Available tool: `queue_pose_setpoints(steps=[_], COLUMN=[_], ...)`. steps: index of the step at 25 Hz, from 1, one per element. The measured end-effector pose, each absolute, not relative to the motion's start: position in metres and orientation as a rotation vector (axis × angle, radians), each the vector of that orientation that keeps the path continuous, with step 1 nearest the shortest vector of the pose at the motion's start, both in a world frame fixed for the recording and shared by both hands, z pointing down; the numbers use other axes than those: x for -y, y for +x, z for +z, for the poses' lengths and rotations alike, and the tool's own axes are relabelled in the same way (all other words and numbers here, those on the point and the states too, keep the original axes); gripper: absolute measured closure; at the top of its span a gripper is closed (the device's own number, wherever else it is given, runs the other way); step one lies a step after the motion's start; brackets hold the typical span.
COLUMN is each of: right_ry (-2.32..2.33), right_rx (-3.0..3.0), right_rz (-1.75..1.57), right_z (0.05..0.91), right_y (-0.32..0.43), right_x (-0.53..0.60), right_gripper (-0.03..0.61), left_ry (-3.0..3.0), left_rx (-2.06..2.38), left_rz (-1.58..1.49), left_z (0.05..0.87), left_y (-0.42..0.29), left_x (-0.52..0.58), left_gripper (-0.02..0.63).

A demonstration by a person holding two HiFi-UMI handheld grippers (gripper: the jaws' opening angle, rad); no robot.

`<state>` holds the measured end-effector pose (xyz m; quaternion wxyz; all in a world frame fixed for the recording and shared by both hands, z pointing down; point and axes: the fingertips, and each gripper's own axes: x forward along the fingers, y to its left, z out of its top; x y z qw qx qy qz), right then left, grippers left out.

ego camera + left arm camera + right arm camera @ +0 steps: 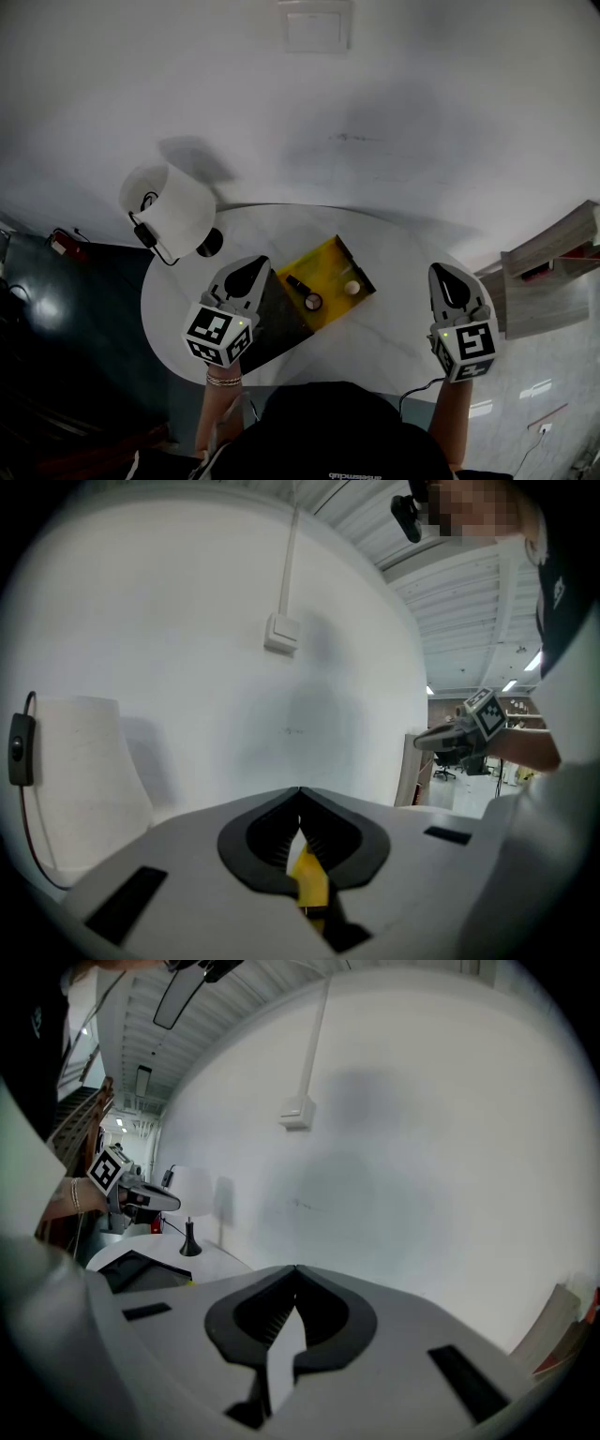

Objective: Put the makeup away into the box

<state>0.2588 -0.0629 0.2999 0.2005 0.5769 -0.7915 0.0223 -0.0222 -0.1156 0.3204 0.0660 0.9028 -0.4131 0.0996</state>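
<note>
The makeup lies inside the box (339, 251), which sits open on the round white table (403, 342): a dark tube (298, 281), a small round piece (314, 302) and a pale round piece (352, 288) rest on its yellow floor. The black lid (274, 323) lies flat beside it, towards me. I see no loose makeup on the table, so I judge the putting-away done or nearly so, with the lid not yet closed. My left gripper (247, 270) hangs over the lid's edge, jaws pressed together on nothing. My right gripper (448, 277) hovers well apart over bare table, jaws likewise together and empty. Next I would spread the left jaws and take the lid's edge to fold it over.
</note>
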Motion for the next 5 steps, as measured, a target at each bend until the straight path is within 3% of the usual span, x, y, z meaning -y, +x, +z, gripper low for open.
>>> queue_pose_setpoints(steps=[5], right_ry=[1.606], right_rx=[2.204], right_rz=[0.067], right_z=[0.3032], right_y=[0.2591], right_x=[0.061], right_gripper=[0.56], left_ry=[2.715], left_rx=[1.244], left_rz=[0.301], left_z=[0.323], left_y=[-0.0218], left_x=[0.1151], left_gripper=[0.601])
